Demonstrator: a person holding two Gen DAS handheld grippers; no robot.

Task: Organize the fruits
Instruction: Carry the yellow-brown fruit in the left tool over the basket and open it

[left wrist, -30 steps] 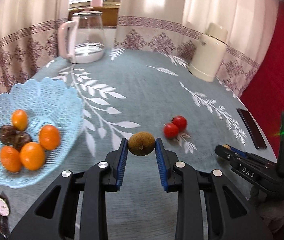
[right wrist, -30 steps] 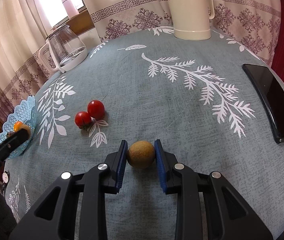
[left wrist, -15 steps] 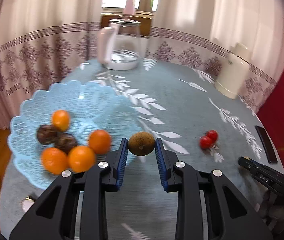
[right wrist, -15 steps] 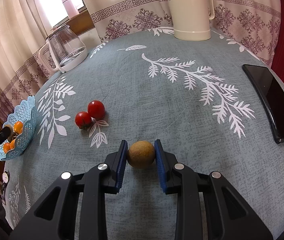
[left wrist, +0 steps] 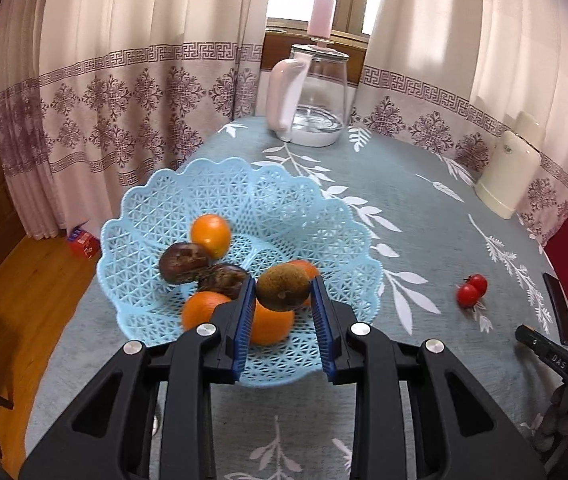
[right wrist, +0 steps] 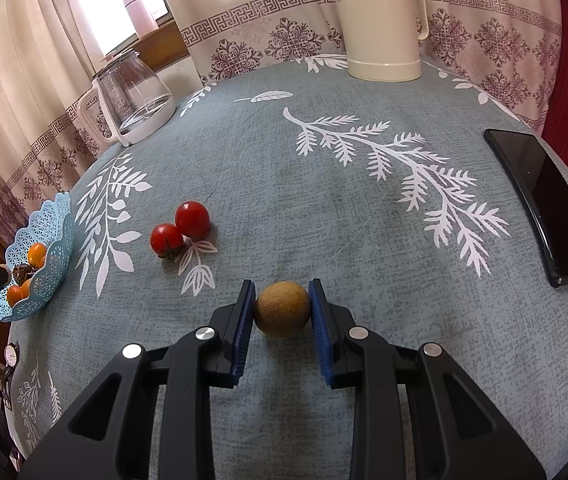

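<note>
My left gripper (left wrist: 282, 294) is shut on a brown kiwi (left wrist: 282, 287) and holds it over the near side of the light blue mesh basket (left wrist: 211, 184). In the basket lie several oranges (left wrist: 210, 235) and two dark brown fruits (left wrist: 181, 257). My right gripper (right wrist: 282, 309) is shut on a second kiwi (right wrist: 282, 309), low over the tablecloth. Two red tomatoes (right wrist: 180, 229) sit on the cloth to its left and show at the right in the left wrist view as tomatoes (left wrist: 472, 290). The basket (right wrist: 53, 252) stands at the table's far left edge in the right wrist view.
A glass kettle (left wrist: 312, 100) with a pink handle stands at the back, a cream thermos jug (right wrist: 380, 20) at the back right. A black phone (right wrist: 542, 200) lies near the right edge. A wristwatch (right wrist: 11, 356) lies at the table's left edge.
My left gripper has carried its kiwi leftwards from beside the tomatoes to above the basket. My right gripper and its kiwi have stayed put.
</note>
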